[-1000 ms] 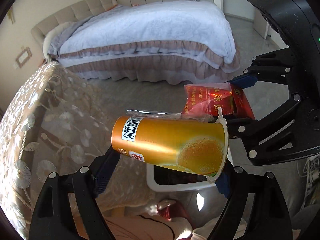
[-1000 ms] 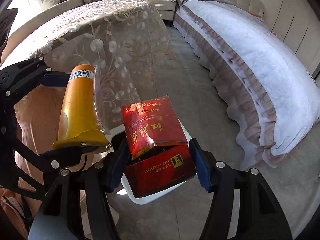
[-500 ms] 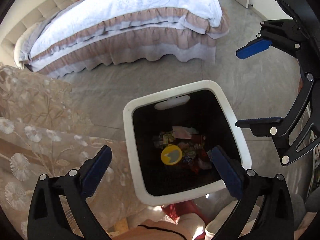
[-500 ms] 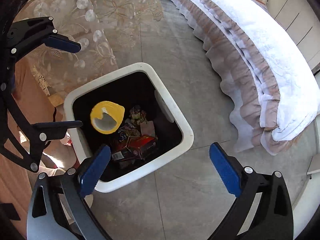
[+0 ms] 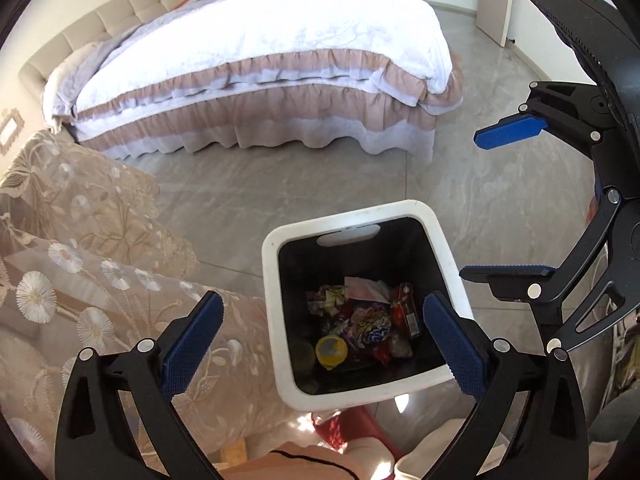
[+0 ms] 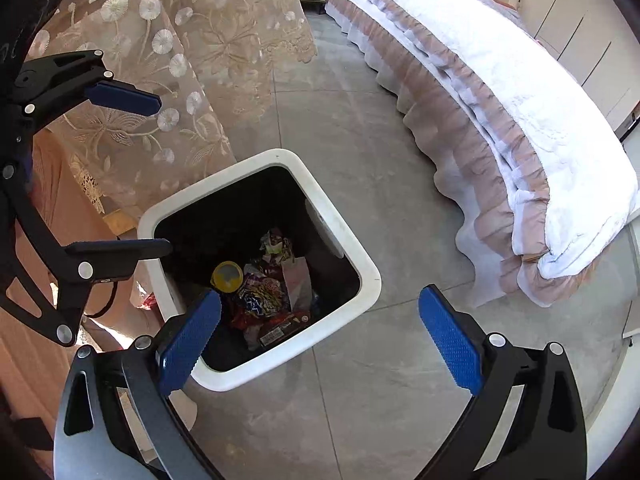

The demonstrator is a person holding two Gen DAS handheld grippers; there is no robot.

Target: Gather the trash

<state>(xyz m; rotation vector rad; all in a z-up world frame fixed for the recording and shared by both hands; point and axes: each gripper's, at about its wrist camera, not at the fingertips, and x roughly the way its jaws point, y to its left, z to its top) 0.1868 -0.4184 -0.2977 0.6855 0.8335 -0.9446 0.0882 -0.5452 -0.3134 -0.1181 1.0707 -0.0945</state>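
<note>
A white trash bin [image 5: 272, 300] with a black inside stands on the grey floor; it also shows in the right wrist view [image 6: 360, 256]. Inside lie the orange cup [image 5: 331, 351], the red cigarette pack [image 5: 407, 314] and several crumpled wrappers. The cup [image 6: 227, 276] and the pack [image 6: 280, 326] also show in the right wrist view. My left gripper [image 5: 324, 336] is open and empty above the bin. My right gripper [image 6: 320, 332] is open and empty above the bin's near edge; it also shows in the left wrist view [image 5: 506, 200].
A table under a lace floral cloth [image 5: 80, 264] stands left of the bin. A bed with a white cover and a ruffled skirt [image 5: 260, 60] lies across the floor. A person's clothing [image 5: 304, 464] shows at the bottom edge.
One second ago my left gripper held the orange cup and my right held the red pack. Both opened and the items fell into the bin. Both grippers since rose slightly.
</note>
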